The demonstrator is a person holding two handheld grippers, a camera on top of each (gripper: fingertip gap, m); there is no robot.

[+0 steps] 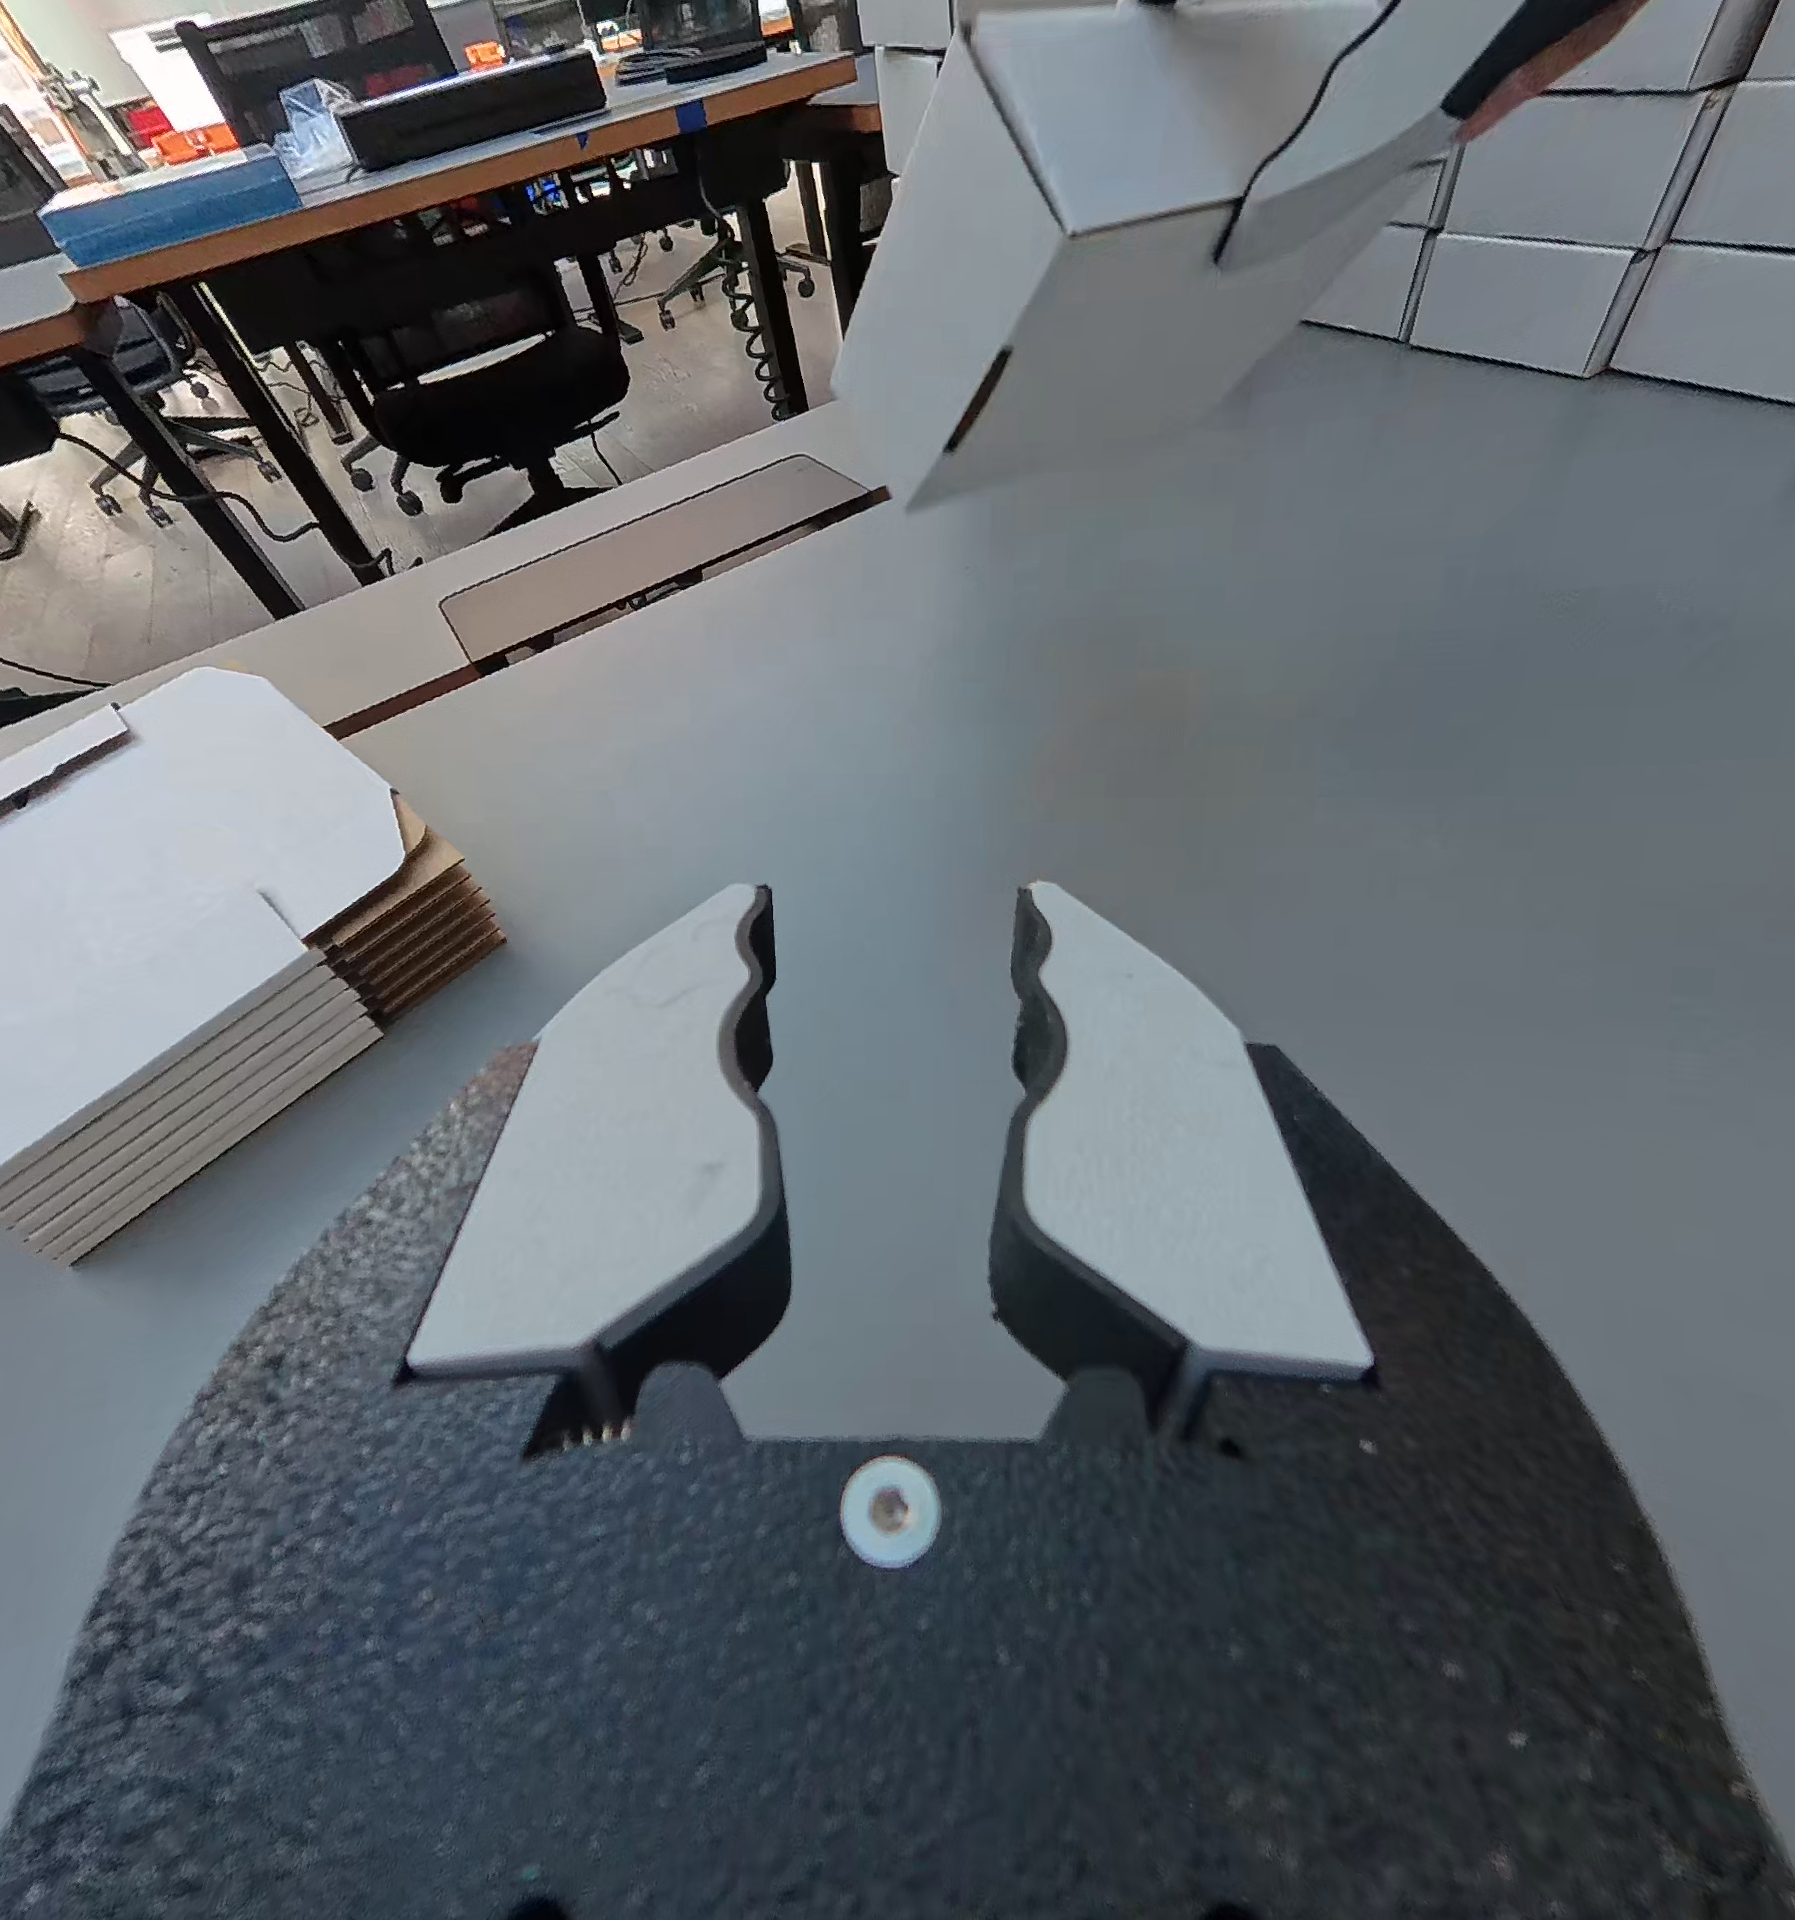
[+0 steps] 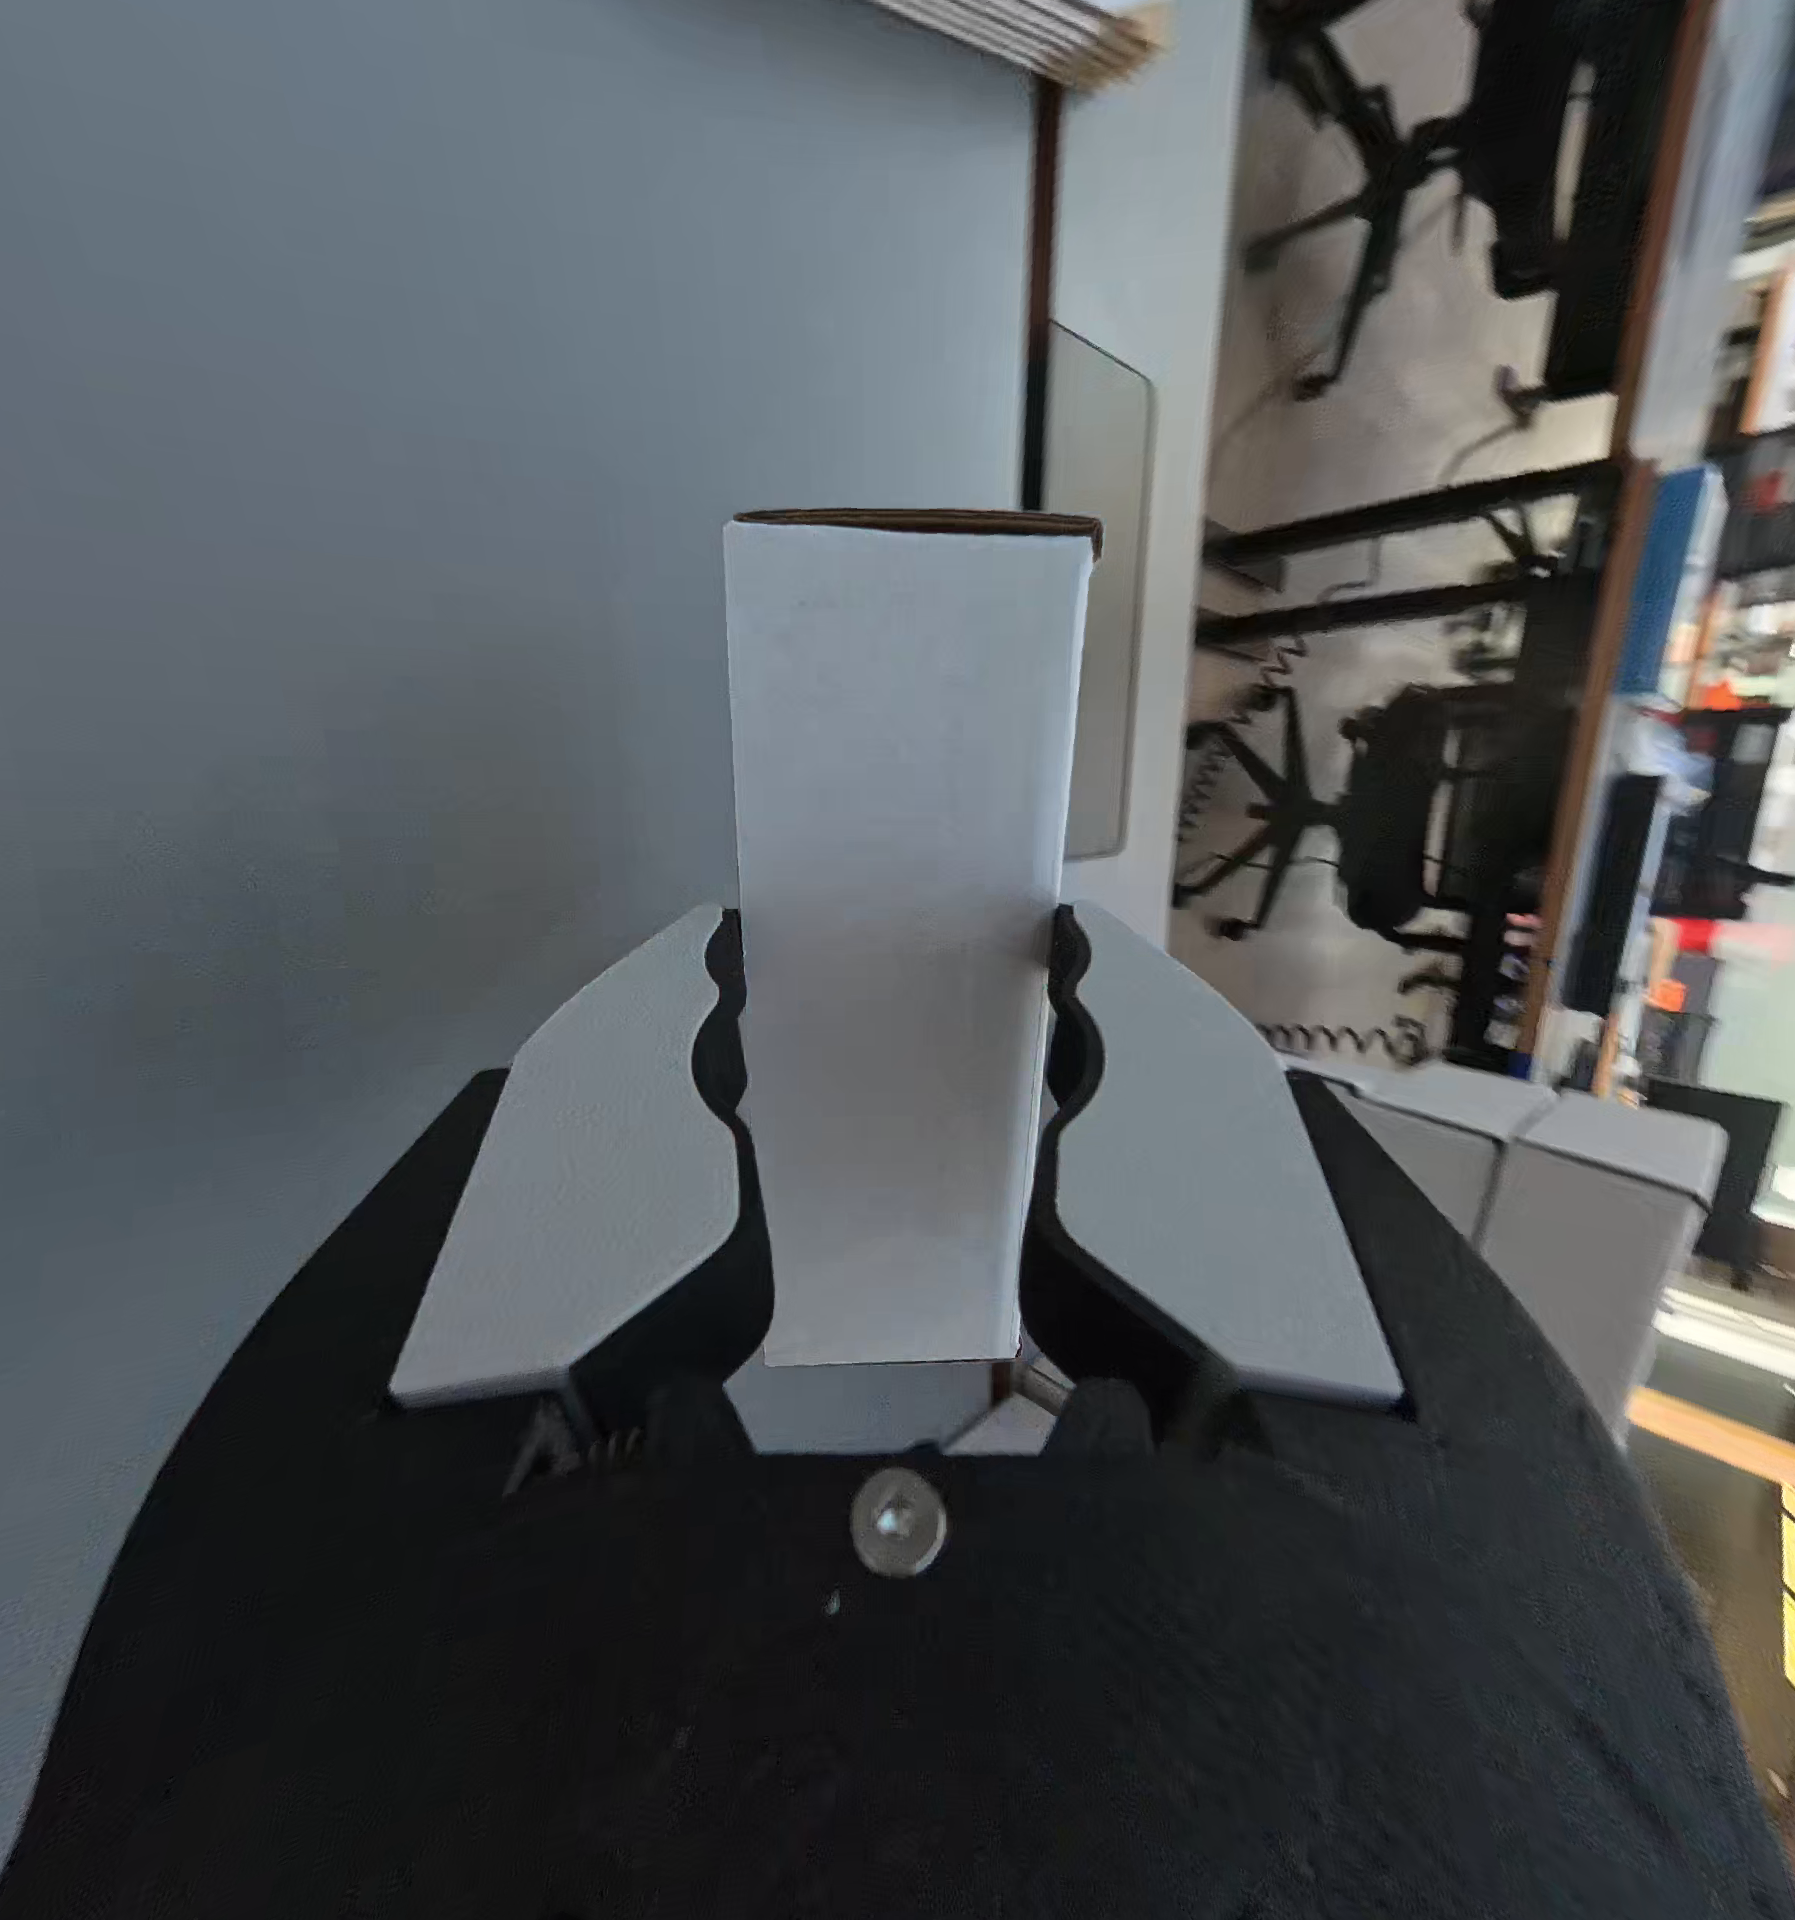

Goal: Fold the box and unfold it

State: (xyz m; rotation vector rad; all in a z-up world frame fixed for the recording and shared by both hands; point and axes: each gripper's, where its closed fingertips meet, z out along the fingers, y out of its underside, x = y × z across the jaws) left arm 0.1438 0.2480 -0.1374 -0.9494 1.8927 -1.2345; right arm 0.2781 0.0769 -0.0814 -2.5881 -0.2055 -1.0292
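Note:
A folded white cardboard box (image 2: 898,914) is clamped between the fingers of my right gripper (image 2: 898,925), which is shut on it and holds it in the air. The same box (image 1: 1069,260) shows in the left wrist view at the upper right, tilted above the grey table (image 1: 1288,831), with one finger of the right gripper (image 1: 1329,197) on its side. My left gripper (image 1: 893,904) is open and empty, low over the table, well short of the box.
A stack of flat white box blanks (image 1: 176,956) lies on the table to the left. Several folded white boxes (image 1: 1651,270) are stacked at the far right. Desks and office chairs (image 1: 498,395) stand beyond the table edge.

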